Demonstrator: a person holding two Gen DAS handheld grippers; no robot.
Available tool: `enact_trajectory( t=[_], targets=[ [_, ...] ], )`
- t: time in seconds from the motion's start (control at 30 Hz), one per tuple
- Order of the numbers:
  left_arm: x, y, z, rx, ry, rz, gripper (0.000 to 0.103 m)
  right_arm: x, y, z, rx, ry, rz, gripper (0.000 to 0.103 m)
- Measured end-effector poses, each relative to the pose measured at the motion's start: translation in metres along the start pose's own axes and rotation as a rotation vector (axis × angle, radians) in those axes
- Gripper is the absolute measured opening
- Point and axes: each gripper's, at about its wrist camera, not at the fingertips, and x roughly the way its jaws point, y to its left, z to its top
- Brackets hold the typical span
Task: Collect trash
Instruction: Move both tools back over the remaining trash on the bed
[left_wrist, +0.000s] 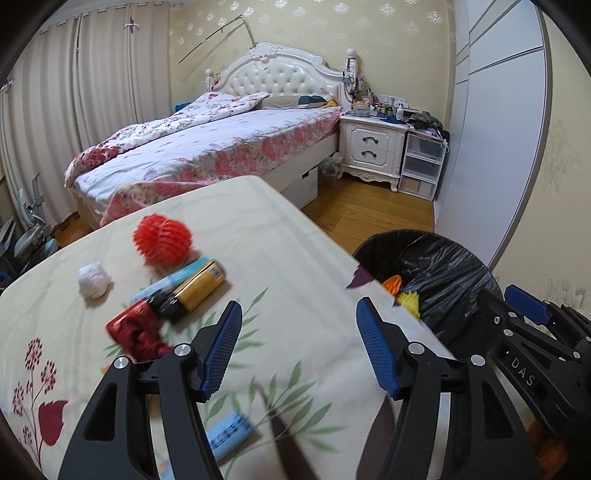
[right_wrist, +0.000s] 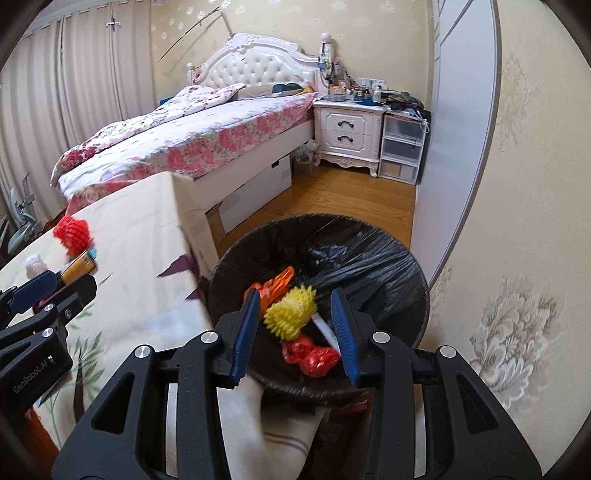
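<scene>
On the cream flowered tablecloth (left_wrist: 280, 236) lie a red foam net (left_wrist: 162, 240), a white tissue ball (left_wrist: 94, 279), a yellow bottle with a black cap (left_wrist: 195, 291), a pale blue tube (left_wrist: 168, 282), a red wrapper (left_wrist: 136, 332) and a blue packet (left_wrist: 229, 434). My left gripper (left_wrist: 299, 314) hovers open over bare cloth to the right of them, holding nothing. My right gripper (right_wrist: 295, 295) stands open above the black-lined bin (right_wrist: 369, 251). Nothing is between its pads. Inside the bin lie a yellow foam net (right_wrist: 290, 314), an orange piece (right_wrist: 277, 280) and red plastic (right_wrist: 310, 356).
The bin (left_wrist: 443, 266) stands on the wooden floor (right_wrist: 351, 199) just off the table's right edge. Beyond are a bed (left_wrist: 207, 147), a white nightstand (left_wrist: 373, 147), clear plastic drawers (left_wrist: 421, 166) and a grey wardrobe door (left_wrist: 491, 129) along the right wall.
</scene>
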Motion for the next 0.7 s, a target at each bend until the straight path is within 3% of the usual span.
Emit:
enact_trajectory(
  t=[0.5,0.7],
  targets=[
    [-0.028,0.042,-0.051,-0.043,0.051,0.073,0.063,-0.022,0.039,-0.041,-0.08,0.047,0.085,0.039],
    [-0.028,0.049,-0.057,-0.045,0.079,0.075,0.063,-0.028,0.043,-0.047,-0.089,0.046,0.1,0.039]
  ],
)
